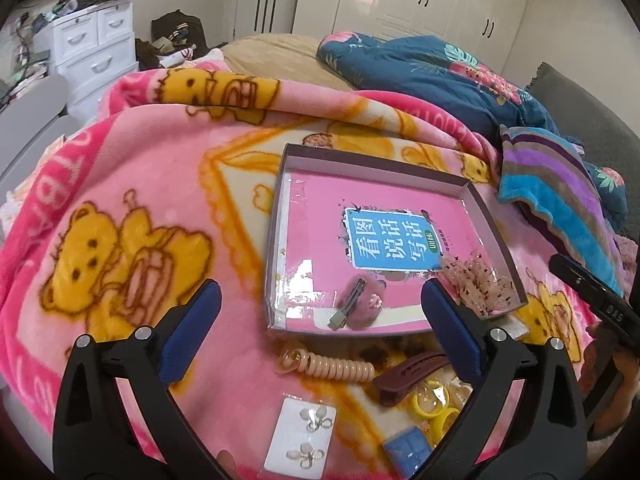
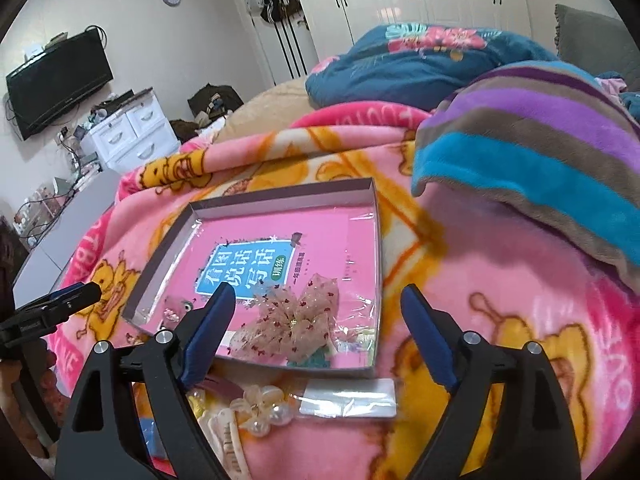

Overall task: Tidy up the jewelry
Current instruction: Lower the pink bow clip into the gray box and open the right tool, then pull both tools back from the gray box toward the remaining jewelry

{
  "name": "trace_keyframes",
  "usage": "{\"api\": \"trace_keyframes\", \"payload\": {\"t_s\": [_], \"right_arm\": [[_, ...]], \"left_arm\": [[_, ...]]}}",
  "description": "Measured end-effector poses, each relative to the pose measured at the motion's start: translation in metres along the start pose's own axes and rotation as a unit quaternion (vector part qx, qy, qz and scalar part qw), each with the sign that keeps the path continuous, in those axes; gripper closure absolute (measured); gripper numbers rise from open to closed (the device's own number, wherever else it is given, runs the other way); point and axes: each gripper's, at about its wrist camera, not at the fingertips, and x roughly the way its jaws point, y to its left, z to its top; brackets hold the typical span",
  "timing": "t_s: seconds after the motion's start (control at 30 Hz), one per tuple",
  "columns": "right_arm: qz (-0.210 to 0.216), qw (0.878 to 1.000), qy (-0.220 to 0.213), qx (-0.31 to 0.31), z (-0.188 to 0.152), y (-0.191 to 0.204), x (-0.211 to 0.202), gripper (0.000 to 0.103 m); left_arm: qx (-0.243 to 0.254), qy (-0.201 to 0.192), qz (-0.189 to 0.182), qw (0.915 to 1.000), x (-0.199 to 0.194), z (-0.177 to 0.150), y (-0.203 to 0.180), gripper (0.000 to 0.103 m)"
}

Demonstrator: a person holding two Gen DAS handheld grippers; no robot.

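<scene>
1. Left wrist view: the left gripper (image 1: 320, 320) hangs over the pink bear blanket (image 1: 132, 200) with its jaws spread wide and nothing between the pads.
2. Ahead of it lies the shallow box (image 1: 280, 184), a pink book cover lining its floor. The fuzzy pink hair clip (image 1: 358, 307) rests inside by the box's near edge, just beyond the span of the blue pads — apart from both.
3. The sheer beaded bow (image 1: 478, 284) sits in the box's near right corner, partly behind the right-hand pad.
4. On the blanket outside the near edge, between the gripper's arms, lie a cream coil hair tie (image 1: 332, 367), a brown hair clip (image 1: 408, 380), yellow rings (image 1: 438, 414), a blue square piece (image 1: 408, 450) and a white card with two flower earrings (image 1: 302, 438).
5. Right wrist view: the right gripper (image 2: 318, 328) is also spread, gripping nothing. The bow (image 2: 288, 326) lies in the box's (image 2: 280, 196) near part, right ahead between the pads, touching neither.
6. Below the box's near edge sit a pearl flower clip (image 2: 262, 406) and a clear packet (image 2: 348, 398) — the left gripper's tip (image 2: 80, 294) shows at the far left.
</scene>
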Motion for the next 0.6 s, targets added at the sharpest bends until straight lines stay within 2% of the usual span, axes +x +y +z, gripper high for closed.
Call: {"api": "trace_keyframes", "payload": {"t_s": [0.6], "right_arm": [[0.029, 0.999, -0.024, -0.026, -0.017, 0.017, -0.06, 0.017]], "left_arm": [[-0.002, -0.026, 0.002, 0.9997, -0.049, -0.019, 0.007, 0.009]]}}
